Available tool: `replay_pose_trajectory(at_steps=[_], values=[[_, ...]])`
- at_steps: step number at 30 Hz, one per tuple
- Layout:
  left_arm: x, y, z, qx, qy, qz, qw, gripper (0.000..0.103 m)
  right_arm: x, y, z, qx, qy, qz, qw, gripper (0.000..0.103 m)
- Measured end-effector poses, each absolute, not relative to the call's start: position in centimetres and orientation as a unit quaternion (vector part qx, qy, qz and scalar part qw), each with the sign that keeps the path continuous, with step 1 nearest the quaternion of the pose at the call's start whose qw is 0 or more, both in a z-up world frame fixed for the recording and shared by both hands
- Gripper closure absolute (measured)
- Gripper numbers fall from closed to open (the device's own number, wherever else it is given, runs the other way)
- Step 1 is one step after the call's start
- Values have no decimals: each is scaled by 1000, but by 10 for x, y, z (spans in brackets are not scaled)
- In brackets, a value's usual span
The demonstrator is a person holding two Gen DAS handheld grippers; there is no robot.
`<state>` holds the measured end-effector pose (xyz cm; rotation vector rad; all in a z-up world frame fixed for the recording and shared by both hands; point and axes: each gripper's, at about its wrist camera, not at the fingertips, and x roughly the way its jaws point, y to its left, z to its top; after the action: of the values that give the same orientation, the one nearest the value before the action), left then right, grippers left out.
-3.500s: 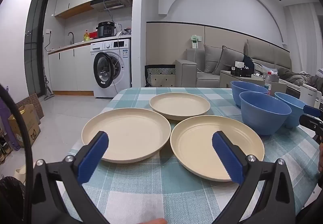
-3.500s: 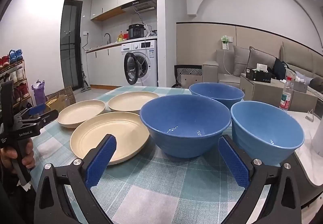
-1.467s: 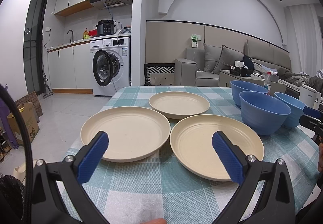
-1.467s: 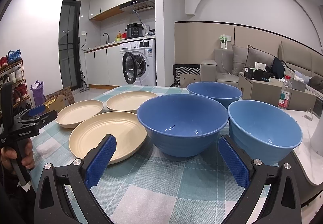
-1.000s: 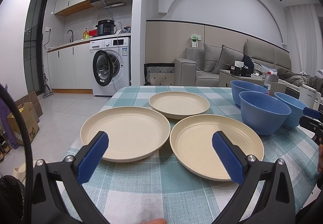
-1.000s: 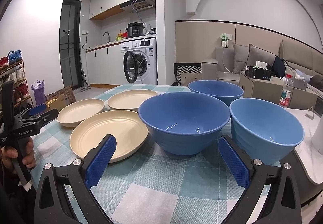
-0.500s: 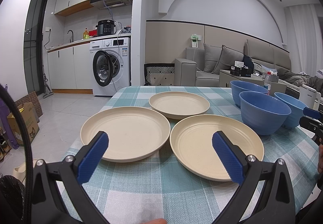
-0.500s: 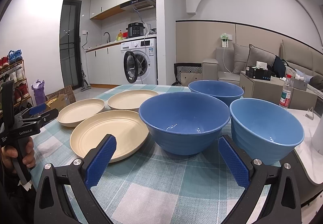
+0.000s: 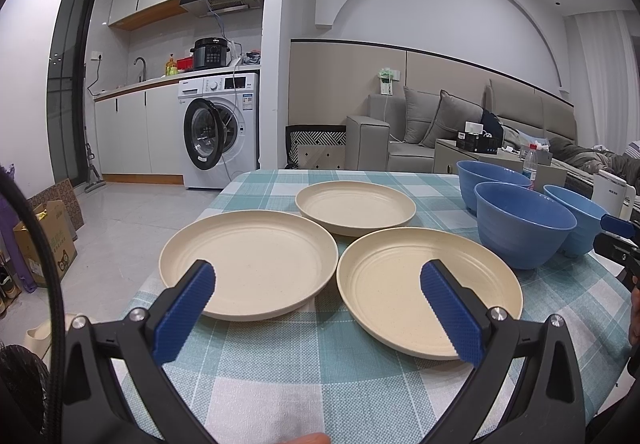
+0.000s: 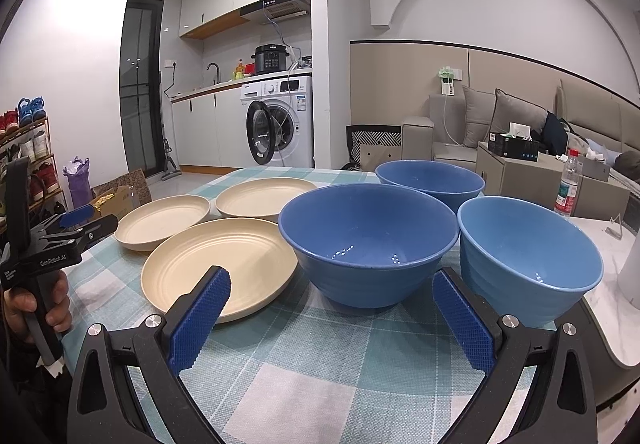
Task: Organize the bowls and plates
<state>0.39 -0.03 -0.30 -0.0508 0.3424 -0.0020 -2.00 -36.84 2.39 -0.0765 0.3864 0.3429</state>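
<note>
We had not started: three plates and three bowls lay separate; left gripper and right gripper were wide, empty, at 6 o'clock.

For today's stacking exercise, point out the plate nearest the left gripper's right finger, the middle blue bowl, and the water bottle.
nearest plate [image 9: 400, 284], left wrist view, on its ridged inner floor
middle blue bowl [image 10: 360, 232], right wrist view, on its inside wall
water bottle [image 10: 566, 193], right wrist view, on its label

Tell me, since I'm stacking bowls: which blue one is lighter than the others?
The bowl nearest the right table edge; the middle bowl and far bowl are darker.
</note>
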Motion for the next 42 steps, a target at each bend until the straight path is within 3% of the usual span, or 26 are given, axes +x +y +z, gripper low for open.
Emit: replay_pose_trajectory(at_steps=[21, 42], values=[[4, 3, 12, -35, 177, -8, 984, 0, -18, -358, 37, -45, 202, 183, 961, 0], [16, 11, 50, -35, 215, 2, 976, 0, -5, -320, 98, -79, 233, 236, 940, 0]])
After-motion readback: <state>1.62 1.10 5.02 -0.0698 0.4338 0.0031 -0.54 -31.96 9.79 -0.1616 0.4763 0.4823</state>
